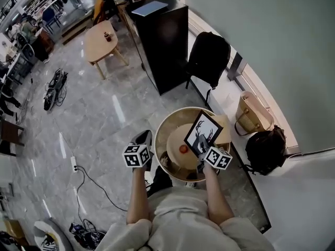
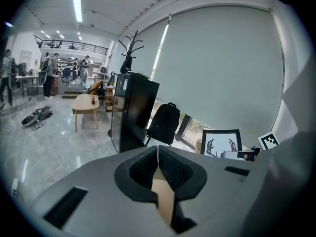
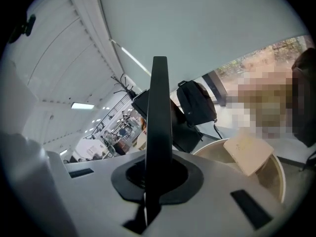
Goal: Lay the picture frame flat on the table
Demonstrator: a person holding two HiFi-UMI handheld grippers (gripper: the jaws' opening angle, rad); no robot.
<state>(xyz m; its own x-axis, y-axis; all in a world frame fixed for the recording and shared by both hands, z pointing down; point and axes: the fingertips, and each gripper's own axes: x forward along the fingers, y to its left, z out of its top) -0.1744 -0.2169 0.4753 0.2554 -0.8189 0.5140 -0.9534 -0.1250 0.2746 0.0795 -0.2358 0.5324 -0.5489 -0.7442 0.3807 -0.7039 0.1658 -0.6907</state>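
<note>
slip risk first: right gripper (image 3: 158, 177) pinches only the thin black edge of the frame (image 3: 159, 107), which stands between its fingers (image 3: 177, 175) and rises past them over the table (image 1: 158, 140); tipped down too fast, it could twist out of that narrow pinch, or strike the red thing (image 1: 183, 149) and tan box (image 3: 249, 153) lying beyond the fingertips. left gripper (image 2: 158, 163) hangs off to the side, fingers pressed together on nothing, well apart from the frame, which shows far beyond its fingertips, to their right.
</note>
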